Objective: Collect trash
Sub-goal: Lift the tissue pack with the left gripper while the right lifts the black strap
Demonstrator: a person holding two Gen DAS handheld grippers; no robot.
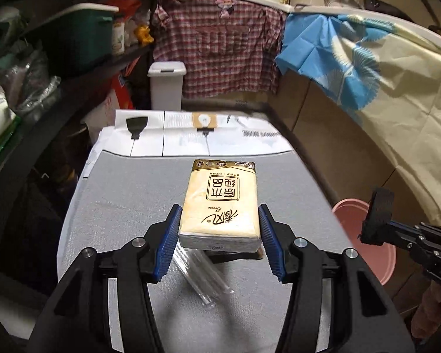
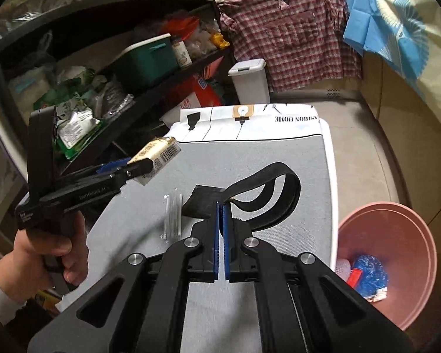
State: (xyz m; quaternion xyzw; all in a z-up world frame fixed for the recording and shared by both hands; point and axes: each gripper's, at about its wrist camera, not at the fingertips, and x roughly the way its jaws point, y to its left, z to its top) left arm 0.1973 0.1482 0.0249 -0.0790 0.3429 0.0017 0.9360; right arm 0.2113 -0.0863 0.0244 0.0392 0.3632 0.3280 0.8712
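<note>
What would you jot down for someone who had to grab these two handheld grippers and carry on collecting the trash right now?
Left gripper: jaws shut on the tissue pack, lifted clear of the grey table mat.
Right gripper: jaws shut on one end of the black strap; its loop trails over the mat.
Pink bin stands on the floor to the right of the table and already holds a blue crumpled wrapper and other scraps.
A clear plastic piece lies on the mat, untouched.
Left to do: probably drop both held items in the pink bin, then fetch the clear piece.
</note>
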